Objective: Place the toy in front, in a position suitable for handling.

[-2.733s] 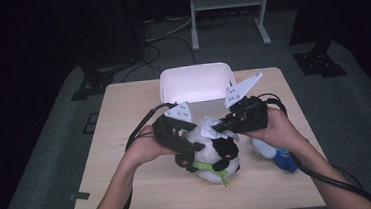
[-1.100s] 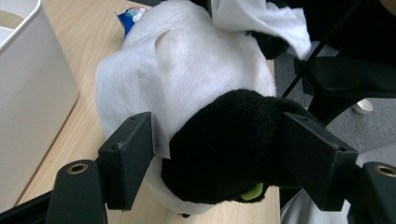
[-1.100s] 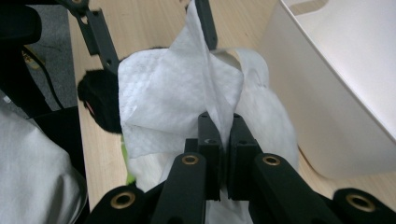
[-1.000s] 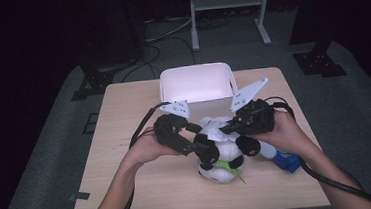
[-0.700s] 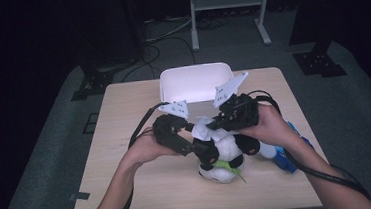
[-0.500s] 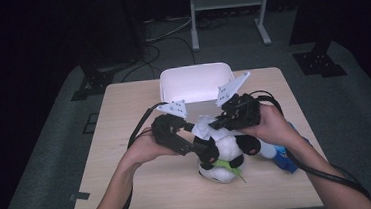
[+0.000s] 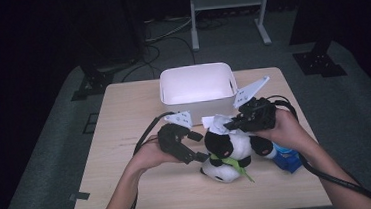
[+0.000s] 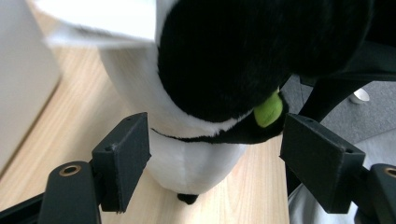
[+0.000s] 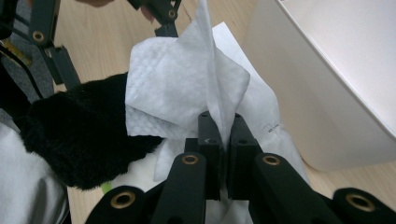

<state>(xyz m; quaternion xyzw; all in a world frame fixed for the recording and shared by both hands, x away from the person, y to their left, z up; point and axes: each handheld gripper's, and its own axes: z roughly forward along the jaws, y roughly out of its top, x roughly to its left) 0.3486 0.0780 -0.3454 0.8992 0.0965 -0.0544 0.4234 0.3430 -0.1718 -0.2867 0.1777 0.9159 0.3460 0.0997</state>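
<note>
Tissue (image 9: 187, 93) is pinched by the right gripper (image 9: 219, 126) fingers, while the panda toy (image 7: 227, 154) is flanked by wide left gripper (image 8: 215, 158) fingers, probably for steadying.

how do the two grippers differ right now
The left gripper has its jaws spread wide on either side of the panda toy, gripping nothing; the right gripper has its jaws pressed together on a white paper towel. In the high view the left one sits low beside the toy, while the right one is over the toy's top. Both are black, hand-held and cabled.
</note>
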